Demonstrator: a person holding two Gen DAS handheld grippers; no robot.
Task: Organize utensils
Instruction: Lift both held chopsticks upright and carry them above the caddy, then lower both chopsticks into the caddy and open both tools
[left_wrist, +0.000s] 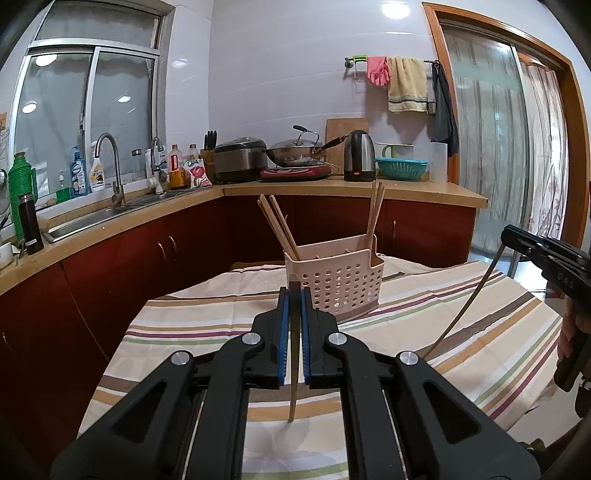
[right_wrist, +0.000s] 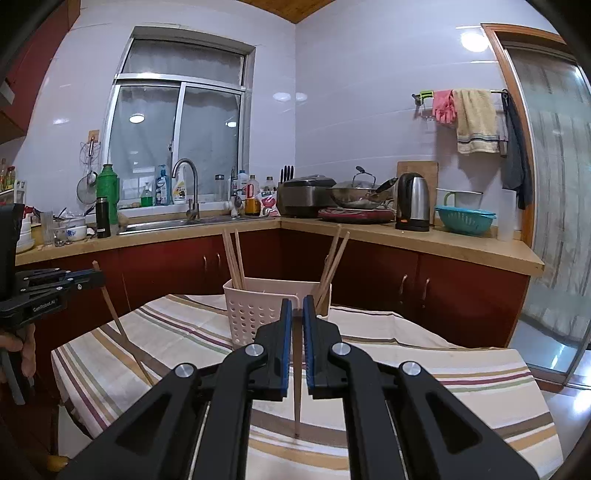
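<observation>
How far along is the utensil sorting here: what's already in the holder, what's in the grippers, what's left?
Done: chopsticks already stand in both end compartments of the holder, a left bunch and a right bunch. In hand: the left gripper and right gripper are each shut on one chopstick, left's and right's. Left: dropping both into the holder. No other loose utensils show on the tablecloth.

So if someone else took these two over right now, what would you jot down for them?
Left hand-held gripper: shut on one chopstick, hanging tip down over the table.
Right hand-held gripper: shut on another chopstick, the same way.
Holder: on the striped cloth, chopsticks already standing at both its ends.
Done: several chopsticks in.
Left: drop these two into the holder.
</observation>
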